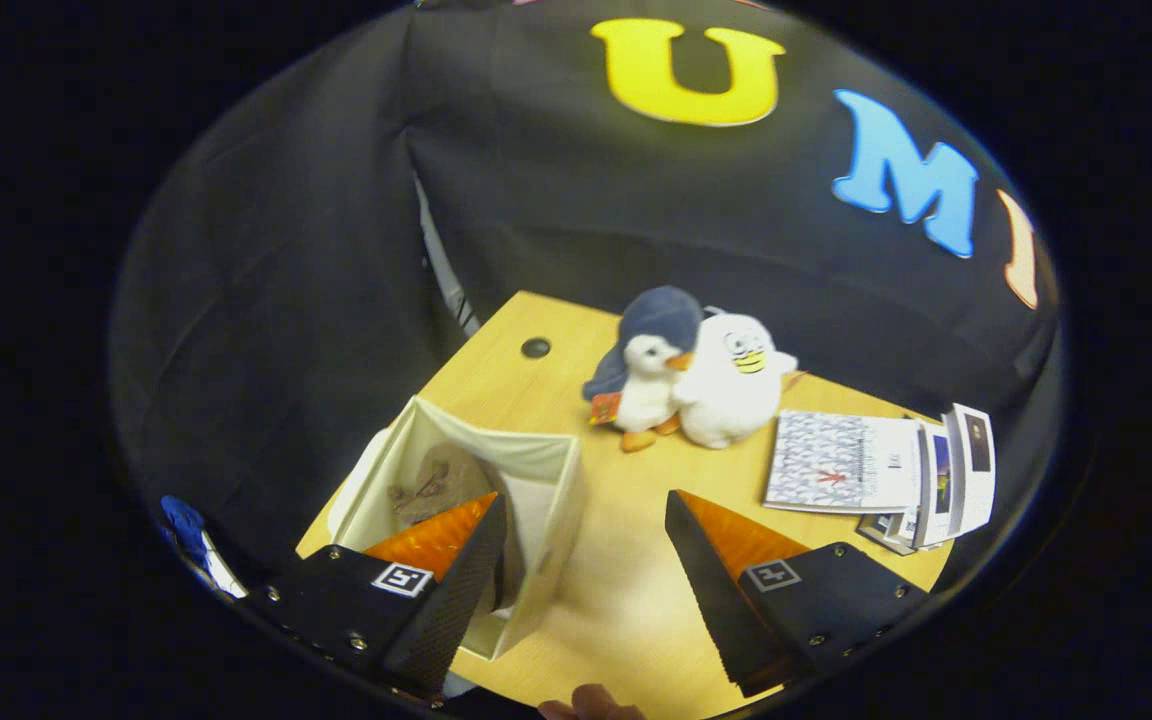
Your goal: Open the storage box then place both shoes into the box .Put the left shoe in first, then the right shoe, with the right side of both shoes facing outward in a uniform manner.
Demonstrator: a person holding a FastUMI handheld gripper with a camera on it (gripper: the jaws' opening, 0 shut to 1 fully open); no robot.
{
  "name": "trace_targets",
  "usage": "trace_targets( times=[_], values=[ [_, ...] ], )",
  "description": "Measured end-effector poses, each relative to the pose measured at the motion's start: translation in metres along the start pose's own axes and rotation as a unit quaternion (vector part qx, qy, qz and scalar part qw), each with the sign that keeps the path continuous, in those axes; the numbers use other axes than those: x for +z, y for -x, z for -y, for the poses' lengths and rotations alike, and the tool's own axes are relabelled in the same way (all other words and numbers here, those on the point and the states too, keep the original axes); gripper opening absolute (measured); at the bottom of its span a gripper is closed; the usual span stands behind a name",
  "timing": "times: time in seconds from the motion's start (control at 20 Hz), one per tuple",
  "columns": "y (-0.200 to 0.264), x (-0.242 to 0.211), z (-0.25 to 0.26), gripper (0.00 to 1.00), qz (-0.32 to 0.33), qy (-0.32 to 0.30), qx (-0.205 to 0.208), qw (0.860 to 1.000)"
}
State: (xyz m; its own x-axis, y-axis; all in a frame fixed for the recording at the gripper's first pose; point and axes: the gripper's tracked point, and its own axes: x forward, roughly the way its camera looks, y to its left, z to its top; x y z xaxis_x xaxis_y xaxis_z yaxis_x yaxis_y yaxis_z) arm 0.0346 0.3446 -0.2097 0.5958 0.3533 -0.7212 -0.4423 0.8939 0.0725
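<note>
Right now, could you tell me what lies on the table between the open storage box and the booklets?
In the gripper view, only bare wooden table lies between the storage box and the booklets. The gripper hangs open above that stretch; the plush toys sit farther back.

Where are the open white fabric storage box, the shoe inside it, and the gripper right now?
Open white fabric storage box (536, 462): gripper view, far rim.
Brownish shoe (433, 482): gripper view, visible upper, inside the box.
Gripper (586, 520): gripper view, midway between fingertips, open, empty.
</note>
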Motion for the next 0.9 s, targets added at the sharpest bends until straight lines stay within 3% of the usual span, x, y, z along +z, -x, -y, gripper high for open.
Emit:
trace_targets(
  times=[0.2, 0.35, 0.55, 0.65, 0.9],
  values=[
    [0.059, 0.046, 0.068, 0.97, 0.141, -0.056, -0.065, 0.986],
    [0.111, 0.079, 0.111, 0.97, 0.243, -0.059, -0.119, 0.961],
    [0.168, 0.099, 0.138, 0.97, 0.325, -0.052, -0.164, 0.930],
    [0.188, 0.100, 0.146, 0.97, 0.350, -0.062, -0.181, 0.917],
    [0.212, 0.086, 0.153, 0.97, 0.350, -0.076, -0.201, 0.911]
  ],
)
